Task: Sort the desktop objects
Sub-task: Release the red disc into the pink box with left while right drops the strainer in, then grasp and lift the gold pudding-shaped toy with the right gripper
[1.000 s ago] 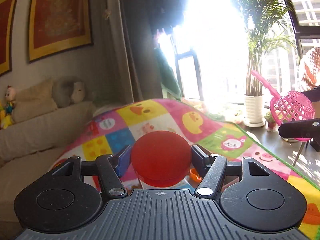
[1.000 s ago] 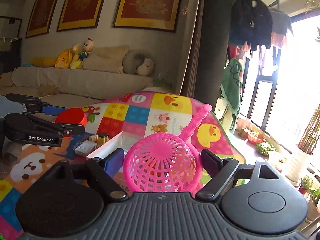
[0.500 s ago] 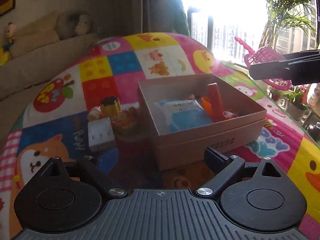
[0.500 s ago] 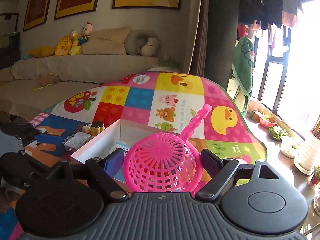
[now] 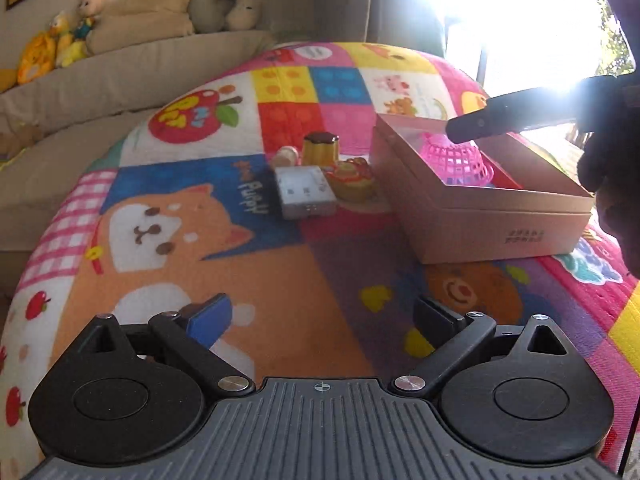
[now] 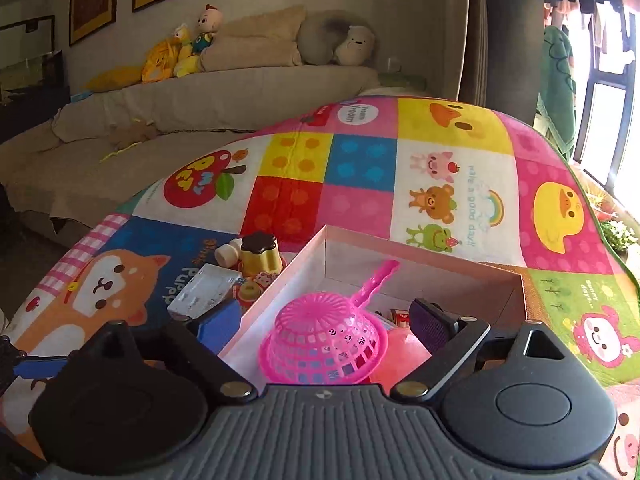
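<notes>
Mat (image 5: pixel 192 264): soft patchwork ground. Box (image 5: pixel 480 220): stiff, light card; in it lies the sieve (image 6: pixel 320 340), mouth down, free of my right claw (image 6: pixel 324 320), whose jaws are opening around it. My left claw (image 5: pixel 320 316), also opening, holds nothing. Loose beside the box: grey case (image 5: pixel 306 192), flat and probably slippery, best pinched across its short sides; pudding toy (image 5: pixel 321 148), likely light, taken at the waist.

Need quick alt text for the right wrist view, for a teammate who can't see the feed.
The right claw is opening over a cardboard box, with a pink mesh strainer between its fingers, lying in the box beside a red ball. Left of the box, a pudding toy and a small white case sit on a colourful cartoon mat.
</notes>
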`<move>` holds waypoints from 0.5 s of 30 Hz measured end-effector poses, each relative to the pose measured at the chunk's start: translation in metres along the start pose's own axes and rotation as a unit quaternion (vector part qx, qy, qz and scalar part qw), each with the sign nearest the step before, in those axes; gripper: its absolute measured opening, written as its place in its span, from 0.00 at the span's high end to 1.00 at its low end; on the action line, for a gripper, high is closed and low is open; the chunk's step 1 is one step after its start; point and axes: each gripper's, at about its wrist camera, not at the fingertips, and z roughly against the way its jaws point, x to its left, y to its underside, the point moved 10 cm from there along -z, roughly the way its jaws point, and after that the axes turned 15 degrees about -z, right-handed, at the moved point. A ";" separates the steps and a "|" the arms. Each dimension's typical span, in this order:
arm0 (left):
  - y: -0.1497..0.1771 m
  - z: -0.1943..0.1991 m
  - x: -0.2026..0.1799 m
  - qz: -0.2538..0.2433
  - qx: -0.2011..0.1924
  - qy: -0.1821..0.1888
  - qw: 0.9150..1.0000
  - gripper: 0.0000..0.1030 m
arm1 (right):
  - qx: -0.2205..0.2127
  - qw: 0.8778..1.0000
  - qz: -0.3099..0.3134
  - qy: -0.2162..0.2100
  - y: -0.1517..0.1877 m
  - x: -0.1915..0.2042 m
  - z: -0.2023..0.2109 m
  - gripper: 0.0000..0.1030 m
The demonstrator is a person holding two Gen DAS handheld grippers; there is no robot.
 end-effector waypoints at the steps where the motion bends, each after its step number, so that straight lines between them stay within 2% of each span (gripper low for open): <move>1: 0.003 -0.001 0.003 0.009 0.000 0.000 1.000 0.03 | -0.002 1.000 0.008 0.006 0.002 0.002 0.003 0.06; 6: 0.006 0.004 0.016 0.059 -0.019 0.015 0.998 0.03 | -0.005 1.000 0.019 0.009 -0.012 0.018 0.016 0.06; 9: 0.007 0.008 0.023 0.086 -0.033 0.020 0.996 0.02 | 0.039 0.999 -0.011 -0.012 -0.033 0.038 0.002 0.20; 11: 0.008 0.007 0.026 0.098 -0.034 0.024 0.994 0.02 | 0.077 0.996 -0.022 -0.036 -0.044 0.057 -0.019 0.38; 12: 0.008 0.007 0.028 0.102 -0.034 0.026 0.994 0.02 | 0.093 0.995 -0.019 -0.037 -0.049 0.065 -0.032 0.43; 15: 0.009 0.006 0.030 0.111 -0.036 0.031 0.993 0.02 | 0.139 0.990 -0.005 -0.018 -0.054 0.085 -0.079 0.43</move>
